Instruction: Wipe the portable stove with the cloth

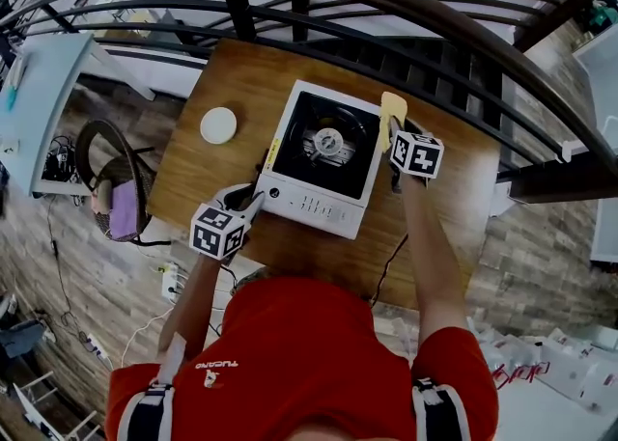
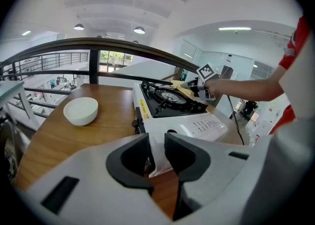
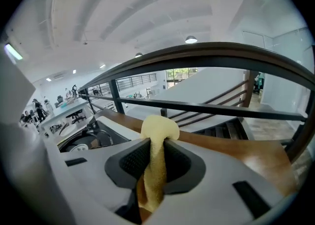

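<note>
Right tool (image 3: 157, 159) clamps yellow cloth (image 3: 160, 129) at stove (image 1: 319, 200) far-right edge, ready for wiping; left tool (image 2: 157, 156) apparently pinches front corner, steadying stove on counter (image 1: 232, 77).

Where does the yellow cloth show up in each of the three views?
Head view: cloth at the stove's far right edge, in the right gripper.
Left gripper view: cloth small, right of centre, over the stove's far side.
Right gripper view: cloth centre, clamped between the jaws.
Shared landmark: the stove.

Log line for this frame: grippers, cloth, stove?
left gripper: clamped on stove near-left corner | right gripper: grips cloth at stove's far right edge | bowl: left of stove
</note>
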Demonstrator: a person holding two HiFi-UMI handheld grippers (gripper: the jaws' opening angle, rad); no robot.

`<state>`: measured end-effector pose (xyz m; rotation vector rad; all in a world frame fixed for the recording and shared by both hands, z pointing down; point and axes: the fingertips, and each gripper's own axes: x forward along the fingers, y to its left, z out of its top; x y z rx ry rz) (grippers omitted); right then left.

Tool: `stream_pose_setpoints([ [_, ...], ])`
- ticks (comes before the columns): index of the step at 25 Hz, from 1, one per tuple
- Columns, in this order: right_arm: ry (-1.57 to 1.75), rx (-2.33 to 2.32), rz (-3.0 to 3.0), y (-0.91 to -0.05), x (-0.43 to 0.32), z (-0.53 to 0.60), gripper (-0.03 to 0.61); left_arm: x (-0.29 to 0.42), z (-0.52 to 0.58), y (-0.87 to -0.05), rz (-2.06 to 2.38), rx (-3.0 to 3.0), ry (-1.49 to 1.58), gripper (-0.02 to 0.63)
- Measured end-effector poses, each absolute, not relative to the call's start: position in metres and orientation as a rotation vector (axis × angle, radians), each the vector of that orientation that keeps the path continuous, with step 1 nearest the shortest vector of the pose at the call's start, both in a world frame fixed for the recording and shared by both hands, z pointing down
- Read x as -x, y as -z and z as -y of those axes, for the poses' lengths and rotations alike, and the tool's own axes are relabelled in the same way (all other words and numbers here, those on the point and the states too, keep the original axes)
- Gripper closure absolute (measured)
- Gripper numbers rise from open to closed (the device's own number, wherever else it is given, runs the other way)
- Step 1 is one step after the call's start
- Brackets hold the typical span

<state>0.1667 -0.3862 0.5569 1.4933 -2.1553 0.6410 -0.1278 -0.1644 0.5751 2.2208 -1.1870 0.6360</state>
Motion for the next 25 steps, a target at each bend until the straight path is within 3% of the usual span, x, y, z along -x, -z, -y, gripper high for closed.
stream_pose_setpoints([
  [25,-0.216,-0.539,2.22,-0.555,-0.088,0.432,0.489,0.127,0.165,-0.573,1.197,-2.183,-0.635,0.512],
])
